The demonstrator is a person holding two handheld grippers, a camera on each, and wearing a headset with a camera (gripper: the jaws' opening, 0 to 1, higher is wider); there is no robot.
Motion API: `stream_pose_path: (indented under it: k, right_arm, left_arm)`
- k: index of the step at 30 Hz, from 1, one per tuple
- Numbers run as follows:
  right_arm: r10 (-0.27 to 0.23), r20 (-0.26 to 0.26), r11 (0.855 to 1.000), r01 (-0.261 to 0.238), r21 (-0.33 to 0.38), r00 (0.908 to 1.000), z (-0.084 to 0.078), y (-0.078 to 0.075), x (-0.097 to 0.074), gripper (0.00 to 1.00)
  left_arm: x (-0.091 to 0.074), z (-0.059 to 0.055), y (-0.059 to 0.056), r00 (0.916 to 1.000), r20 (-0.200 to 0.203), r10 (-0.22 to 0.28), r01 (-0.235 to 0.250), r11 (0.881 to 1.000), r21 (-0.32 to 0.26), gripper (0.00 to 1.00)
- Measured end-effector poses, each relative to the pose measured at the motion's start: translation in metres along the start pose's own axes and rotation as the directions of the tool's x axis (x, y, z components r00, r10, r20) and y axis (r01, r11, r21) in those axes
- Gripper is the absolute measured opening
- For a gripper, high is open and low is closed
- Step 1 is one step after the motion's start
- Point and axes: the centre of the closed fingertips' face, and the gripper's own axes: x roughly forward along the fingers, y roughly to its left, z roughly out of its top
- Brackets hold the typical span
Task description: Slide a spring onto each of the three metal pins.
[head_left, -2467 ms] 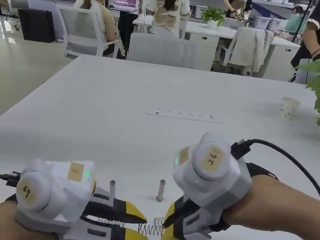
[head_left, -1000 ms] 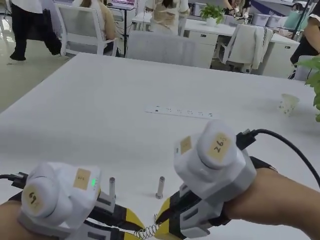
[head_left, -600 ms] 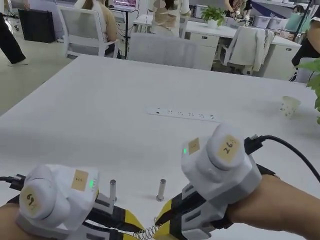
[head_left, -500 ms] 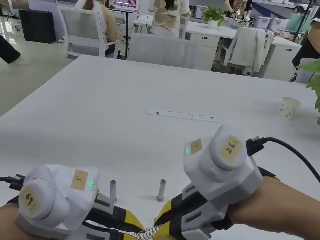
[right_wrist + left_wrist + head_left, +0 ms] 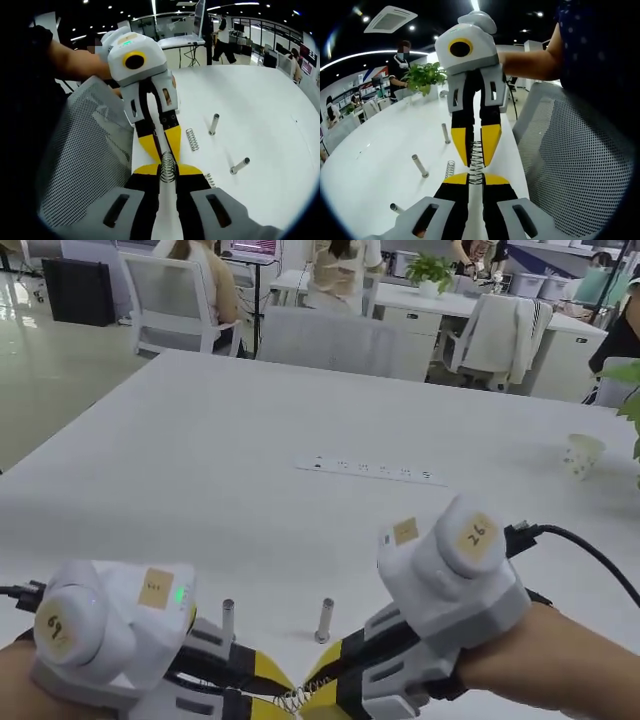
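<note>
An open office with chairs (image 5: 320, 340) is seen behind a broad white table (image 5: 250, 460). At its near edge, one spring (image 5: 476, 160) is clamped at opposite ends by the left gripper (image 5: 476, 178) and the right gripper (image 5: 167, 171), with both sets of jaws narrowed on it. A power strip (image 5: 370, 471) and a paper cup (image 5: 581, 453) are seen farther off. Bare pins (image 5: 324, 620) are stood just beyond the grippers, with a loose spring (image 5: 191, 139) beside them.
</note>
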Motion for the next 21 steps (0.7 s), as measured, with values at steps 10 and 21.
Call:
stream_pose_path:
  k: [10, 21]
  right_arm:
    - [0.003, 0.008, 1.000, -0.003, 0.002, 1.0000, 0.0022, 0.0000, 0.0029, 0.09]
    - [0.001, -0.016, 1.000, -0.001, 0.004, 0.9999, 0.0018, 0.0007, 0.0031, 0.08]
  left_arm:
    - [-0.0002, -0.0005, 0.0007, 1.0000, -0.004, 0.006, -0.006, 1.000, -0.001, 0.01]
    - [0.0018, -0.0011, -0.0006, 1.0000, -0.001, 0.001, -0.001, 1.000, 0.004, 0.01]
